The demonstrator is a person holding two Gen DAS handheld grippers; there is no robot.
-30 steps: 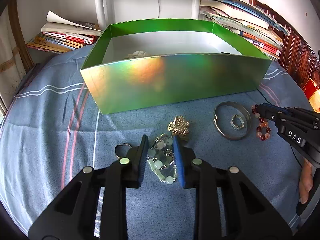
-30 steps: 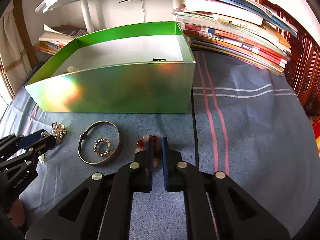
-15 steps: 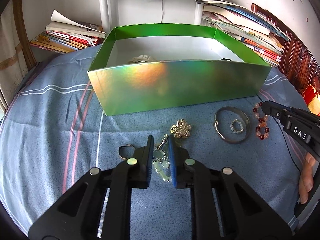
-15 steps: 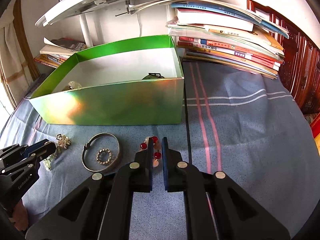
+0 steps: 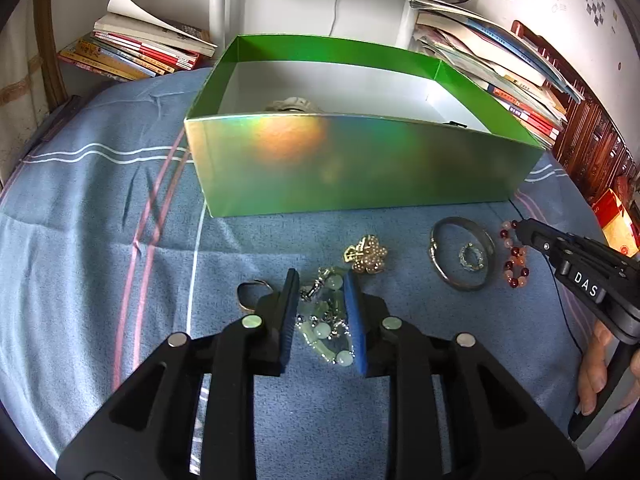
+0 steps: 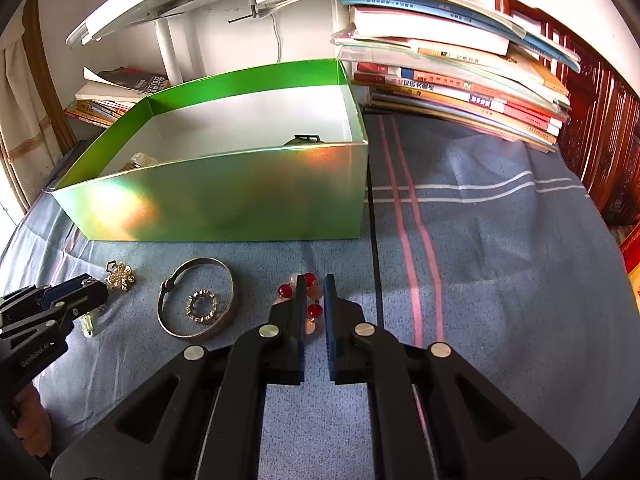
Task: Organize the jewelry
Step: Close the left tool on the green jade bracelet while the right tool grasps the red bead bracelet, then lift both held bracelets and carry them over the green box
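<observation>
A shiny green box (image 5: 360,168) stands open on the blue cloth; it also shows in the right wrist view (image 6: 224,196). My left gripper (image 5: 321,280) is shut on a pale green bead bracelet (image 5: 324,320), which bunches between the pads. A gold flower brooch (image 5: 365,259), a silver bangle (image 5: 460,254) with a small sparkly ring (image 5: 472,257) inside it lie to the right. My right gripper (image 6: 315,284) is shut on a red and pink bead bracelet (image 6: 308,300), just above the cloth. The bangle (image 6: 198,298) and brooch (image 6: 119,276) lie left of it.
Book stacks stand behind the box at the left (image 5: 140,52) and right (image 6: 460,80). A small metal ring (image 5: 250,290) lies left of my left fingers. Something pale (image 5: 292,104) and something dark (image 6: 306,139) lie inside the box. A white stand (image 6: 172,52) rises behind.
My left gripper closed on the green bead bracelet, then eased a little wider while holding it. Both grippers rose and drew back slightly. The right gripper keeps the red beads.
</observation>
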